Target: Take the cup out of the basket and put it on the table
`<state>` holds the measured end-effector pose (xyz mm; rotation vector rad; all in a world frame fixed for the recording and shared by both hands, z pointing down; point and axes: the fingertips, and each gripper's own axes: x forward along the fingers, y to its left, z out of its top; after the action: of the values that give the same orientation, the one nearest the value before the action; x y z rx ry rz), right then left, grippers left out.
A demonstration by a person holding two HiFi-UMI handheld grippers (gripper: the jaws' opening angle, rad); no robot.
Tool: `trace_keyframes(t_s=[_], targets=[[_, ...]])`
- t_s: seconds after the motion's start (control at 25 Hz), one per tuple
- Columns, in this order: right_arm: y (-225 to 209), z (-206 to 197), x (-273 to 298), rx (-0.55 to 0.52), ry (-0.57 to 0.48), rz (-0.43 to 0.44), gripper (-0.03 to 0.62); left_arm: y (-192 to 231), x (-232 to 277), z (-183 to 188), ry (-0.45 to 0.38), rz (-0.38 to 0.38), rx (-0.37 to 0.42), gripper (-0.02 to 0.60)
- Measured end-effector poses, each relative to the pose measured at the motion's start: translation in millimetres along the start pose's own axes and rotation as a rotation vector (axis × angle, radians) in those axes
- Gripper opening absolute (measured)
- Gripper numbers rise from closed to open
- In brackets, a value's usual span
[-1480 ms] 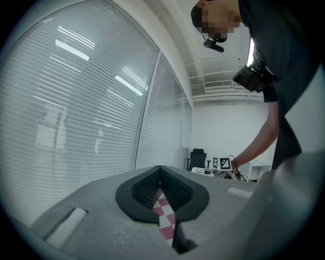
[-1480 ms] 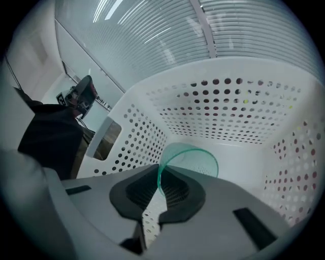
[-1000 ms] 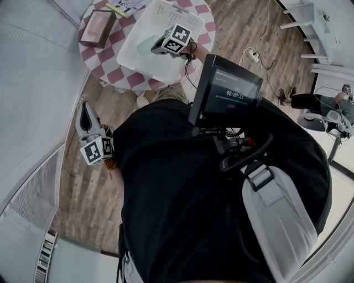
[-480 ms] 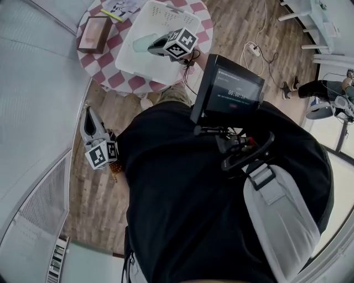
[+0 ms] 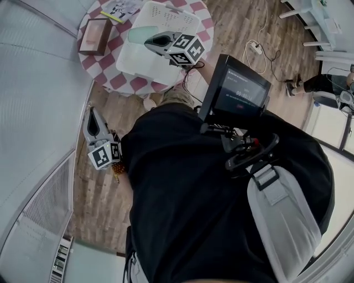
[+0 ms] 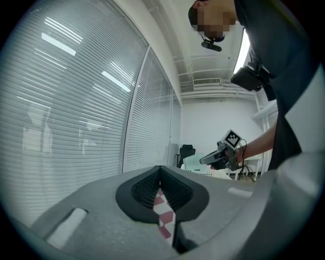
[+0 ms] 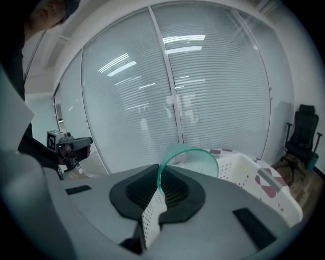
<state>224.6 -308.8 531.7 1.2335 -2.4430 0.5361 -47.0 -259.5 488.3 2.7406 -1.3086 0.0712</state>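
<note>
A pale green translucent cup (image 5: pixel 137 34) hangs above the white perforated basket (image 5: pixel 166 11), which stands on the round red-and-white checked table (image 5: pixel 108 75). My right gripper (image 5: pixel 149 40) is shut on the cup's wall. In the right gripper view the cup's rim (image 7: pixel 192 155) arcs up from the closed jaws of the right gripper (image 7: pixel 159 176), with the basket (image 7: pixel 254 177) below and behind it. My left gripper (image 5: pixel 92 112) hangs beside the person's left side over the wooden floor. In the left gripper view this gripper (image 6: pixel 160 171) is shut with nothing in it.
A brown box (image 5: pixel 94 34) and papers with a yellow pen (image 5: pixel 119 8) lie on the table's far side. A glass wall with blinds (image 5: pixel 33 110) runs along the left. Cables and a power strip (image 5: pixel 255 48) lie on the floor. An office chair (image 7: pixel 303 136) stands at the right.
My right gripper has risen with the cup, lifting it out of the basket, and tipped closer to level. The left gripper has stayed about where it was.
</note>
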Motion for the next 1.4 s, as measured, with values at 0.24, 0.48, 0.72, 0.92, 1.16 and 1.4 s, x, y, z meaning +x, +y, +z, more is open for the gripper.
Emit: trace_keyframes(t_s=[0.24,0.48,0.72,0.92,1.16,1.4], targets=[[25.0,60.6,-20.0,-0.06,-0.172,-0.023,0.023,-6.8,2.5,8.3,-0.005,-0.019,0.02,0.006],[63.0,105.8,-36.2,-0.126,-0.3,0.012,0.024,-14.2,5.0,18.0,-0.016,-0.034,0.027,0.006],[104.6,129.4,-45.4,-0.171,-0.388,0.05,0.023,-19.9,4.2,28.3,-0.032,-0.05,0.048,0.006],[141.0,128.0,-42.9,-0.193,-0.445,0.115,0.025,-28.1,4.9,35.2,-0.039,-0.077,0.098,0.006],[170.3,113.7,-32.9,-0.224,-0.441,0.163,0.023,-37.6,2.7,45.6,-0.059,-0.109,0.145,0.006],[190.5,97.6,-24.2,-0.227,-0.41,0.202,0.023,-45.2,-1.8,50.9,-0.083,-0.129,0.143,0.006]])
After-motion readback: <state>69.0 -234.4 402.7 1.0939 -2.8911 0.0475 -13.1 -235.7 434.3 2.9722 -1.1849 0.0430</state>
